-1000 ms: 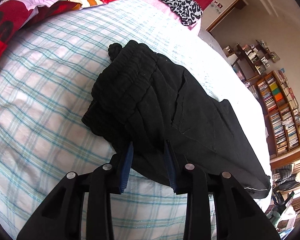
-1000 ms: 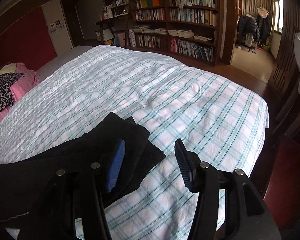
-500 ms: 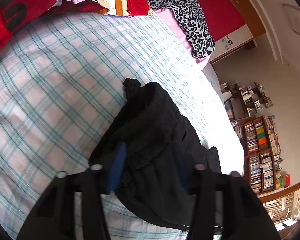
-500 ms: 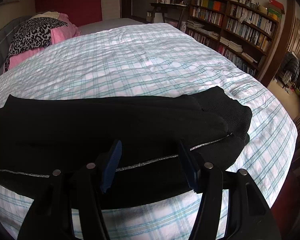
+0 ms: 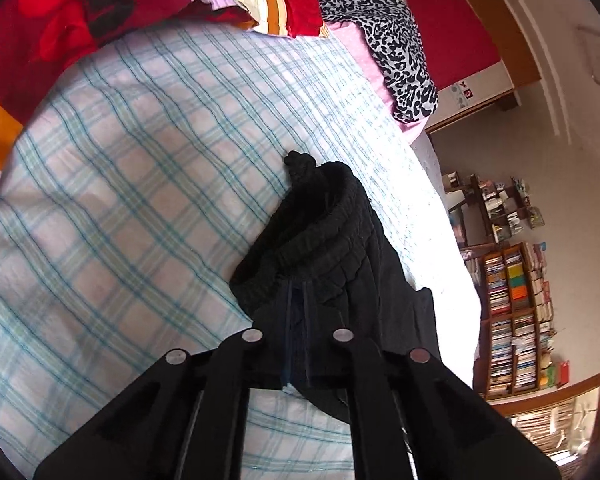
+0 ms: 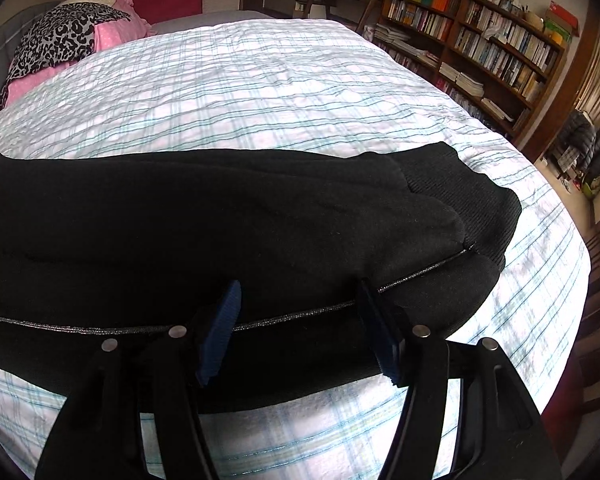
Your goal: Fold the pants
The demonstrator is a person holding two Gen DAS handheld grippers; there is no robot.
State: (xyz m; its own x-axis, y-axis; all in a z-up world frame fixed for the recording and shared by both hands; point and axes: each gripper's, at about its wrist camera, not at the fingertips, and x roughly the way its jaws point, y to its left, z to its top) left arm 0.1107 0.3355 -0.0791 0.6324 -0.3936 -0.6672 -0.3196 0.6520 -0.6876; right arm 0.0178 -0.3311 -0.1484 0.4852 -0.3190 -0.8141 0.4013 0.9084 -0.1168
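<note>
Currently, the black pants are laid out flat across a bed covered in a white sheet with blue-green checks. In the right wrist view the garment is seen stretched from the left edge toward the ribbed cuffs at the right, with a thin silvery stripe running along the side seam. The right tool is held low over that seam, its jaws opening and standing fairly wide; the blue pads are set to either side of the stripe (fabric lies beneath and between them), but nothing is pinched by them.

In the left wrist view the elastic waistband is seen bunched and raised off the sheet, with the knotted drawstring poking out at its far end. The left tool is closing, its jaws drawn narrow, and a fold of black cloth just below the waistband is caught between the pads.

At the head of the bed a red patterned pillow and a pink pillow draped with a leopard-print cloth are seen, well apart from the pants. Beyond the bed a bookshelf packed with books is visible against the wall.
</note>
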